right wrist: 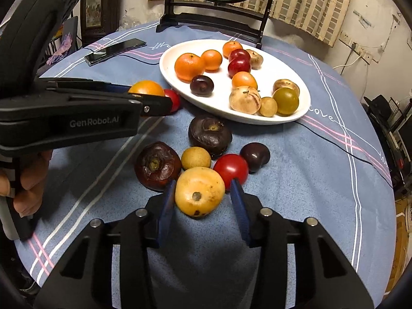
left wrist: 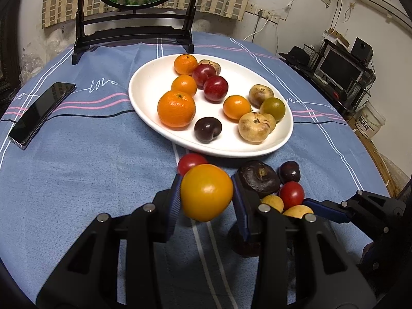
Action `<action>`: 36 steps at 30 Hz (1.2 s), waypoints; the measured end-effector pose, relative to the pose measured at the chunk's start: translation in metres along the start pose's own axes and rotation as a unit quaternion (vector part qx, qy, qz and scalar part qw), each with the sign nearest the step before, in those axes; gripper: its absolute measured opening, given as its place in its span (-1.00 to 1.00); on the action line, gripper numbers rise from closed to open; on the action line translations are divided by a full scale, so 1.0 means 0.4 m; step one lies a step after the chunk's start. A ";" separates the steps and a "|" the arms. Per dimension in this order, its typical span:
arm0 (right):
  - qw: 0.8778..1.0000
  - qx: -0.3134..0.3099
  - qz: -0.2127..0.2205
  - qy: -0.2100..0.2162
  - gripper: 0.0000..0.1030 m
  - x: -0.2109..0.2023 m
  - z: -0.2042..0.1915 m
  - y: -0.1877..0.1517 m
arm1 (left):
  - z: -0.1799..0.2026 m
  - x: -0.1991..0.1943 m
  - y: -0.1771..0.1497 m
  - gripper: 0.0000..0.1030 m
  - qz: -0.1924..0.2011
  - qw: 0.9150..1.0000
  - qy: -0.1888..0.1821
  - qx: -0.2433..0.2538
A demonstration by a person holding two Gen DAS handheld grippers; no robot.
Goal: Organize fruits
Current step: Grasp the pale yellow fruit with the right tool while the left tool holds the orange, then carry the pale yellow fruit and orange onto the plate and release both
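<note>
The left gripper (left wrist: 206, 193) has its pads pressed on both sides of an orange-yellow fruit (left wrist: 206, 192), held just short of the near rim of the white plate (left wrist: 144, 77), with a red fruit (left wrist: 190, 162) tucked behind it. The right gripper (right wrist: 200, 197) brackets a yellow fruit (right wrist: 199, 191) on the blue cloth (right wrist: 296, 167); its left pad touches the skin, but a thin gap seems to show at the right pad, so a firm grip cannot be told. Crowded there: two dark wrinkled fruits (right wrist: 157, 164), a small tan one (right wrist: 196, 157), a red tomato (right wrist: 231, 168) and a dark plum (right wrist: 255, 156) sit close around. The plate has bare room on its near-left side. A phone (left wrist: 41, 113) lies far left, well apart.
</note>
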State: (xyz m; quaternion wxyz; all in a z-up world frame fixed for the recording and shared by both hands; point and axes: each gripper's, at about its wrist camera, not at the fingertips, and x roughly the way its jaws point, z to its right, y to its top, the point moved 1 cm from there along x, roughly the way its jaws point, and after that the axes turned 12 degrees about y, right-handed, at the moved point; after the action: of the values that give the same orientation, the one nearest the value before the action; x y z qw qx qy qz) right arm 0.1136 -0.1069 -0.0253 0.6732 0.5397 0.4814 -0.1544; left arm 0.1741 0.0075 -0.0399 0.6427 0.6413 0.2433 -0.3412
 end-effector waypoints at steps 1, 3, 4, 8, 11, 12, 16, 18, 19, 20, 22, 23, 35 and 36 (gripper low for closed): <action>1.000 0.001 0.000 -0.002 -0.13 0.000 -0.001 0.000 | -0.001 0.001 0.000 -0.25 -0.001 1.000 0.001 -0.001; 1.000 0.001 -0.005 -0.008 -0.14 0.003 -0.005 -0.005 | -0.002 0.004 -0.001 -0.25 -0.003 1.000 0.001 -0.002; 1.000 0.002 -0.007 -0.011 -0.14 0.002 -0.007 -0.007 | -0.003 0.005 -0.001 -0.25 -0.004 1.000 0.002 -0.003; 1.000 0.015 -0.014 -0.012 -0.14 0.012 -0.001 -0.015 | -0.003 0.004 -0.001 -0.25 -0.004 1.000 0.001 -0.002; 1.000 0.025 -0.010 -0.016 -0.14 0.021 0.003 -0.012 | -0.003 0.007 -0.001 -0.25 -0.005 1.000 0.002 -0.002; 0.999 0.026 -0.007 -0.016 -0.17 0.019 0.004 -0.012 | -0.004 0.008 -0.001 -0.25 -0.006 1.000 0.002 -0.003; 0.999 0.035 -0.001 -0.007 -0.27 0.011 0.016 -0.011 | -0.006 0.012 0.000 -0.25 -0.009 1.000 0.003 -0.004; 0.999 0.041 0.002 -0.005 -0.27 0.006 0.023 -0.017 | -0.006 0.012 0.000 -0.25 -0.009 1.000 0.002 -0.004; 0.999 0.043 0.003 -0.003 -0.28 0.003 0.027 -0.021 | -0.006 0.013 0.000 -0.25 -0.009 1.000 0.003 -0.004; 0.999 0.045 0.006 0.000 -0.28 -0.002 0.031 -0.025 | -0.007 0.013 0.000 -0.25 -0.009 1.000 0.003 -0.004; 0.999 0.049 0.014 0.006 -0.27 -0.016 0.039 -0.033 | -0.008 0.014 0.000 -0.25 -0.011 1.000 0.004 -0.005; 0.998 0.052 0.018 0.008 -0.27 -0.025 0.046 -0.036 | -0.009 0.016 0.000 -0.25 -0.013 1.000 0.005 -0.006; 0.995 0.063 0.080 0.006 -0.27 -0.130 0.096 -0.012 | -0.002 -0.001 0.000 -0.25 0.007 1.000 0.009 0.000; 0.995 0.064 0.083 0.006 -0.27 -0.133 0.099 -0.011 | 0.001 -0.008 0.002 -0.25 0.012 1.000 0.006 0.001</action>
State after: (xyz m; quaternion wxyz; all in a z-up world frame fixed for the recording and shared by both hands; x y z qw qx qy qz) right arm 0.1033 -0.1596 0.0136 0.6449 0.6203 0.4286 -0.1250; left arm 0.1726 0.0076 -0.0368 0.6447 0.6469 0.2389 -0.3299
